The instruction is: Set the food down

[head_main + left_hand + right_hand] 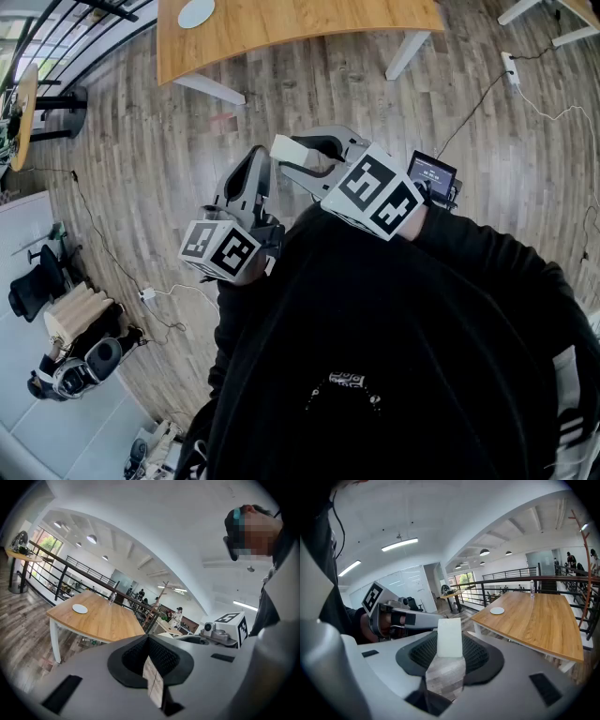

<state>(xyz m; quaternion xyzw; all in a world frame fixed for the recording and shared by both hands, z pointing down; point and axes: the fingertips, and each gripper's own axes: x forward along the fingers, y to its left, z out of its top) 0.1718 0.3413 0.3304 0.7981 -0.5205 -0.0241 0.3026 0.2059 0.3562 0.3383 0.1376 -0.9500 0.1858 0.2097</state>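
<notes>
A pale white block of food (450, 634) sits between the tips of my right gripper (449, 645), which is shut on it. In the head view the same block (288, 148) sticks out of the right gripper (302, 157), held high over the wooden floor in front of the person's chest. Beside it my left gripper (254, 172) holds nothing. Its jaws stand together with only a thin slit between them (150, 670). A wooden table (281, 33) with a white plate (196, 12) stands ahead of both grippers, some way off.
The table (534, 620) and its plate (497, 611) lie right of the right gripper. Cables and a power strip (511, 67) run across the floor. A small screen device (431, 175) sits by the right hand. A railing and a round side table (23, 103) are at far left.
</notes>
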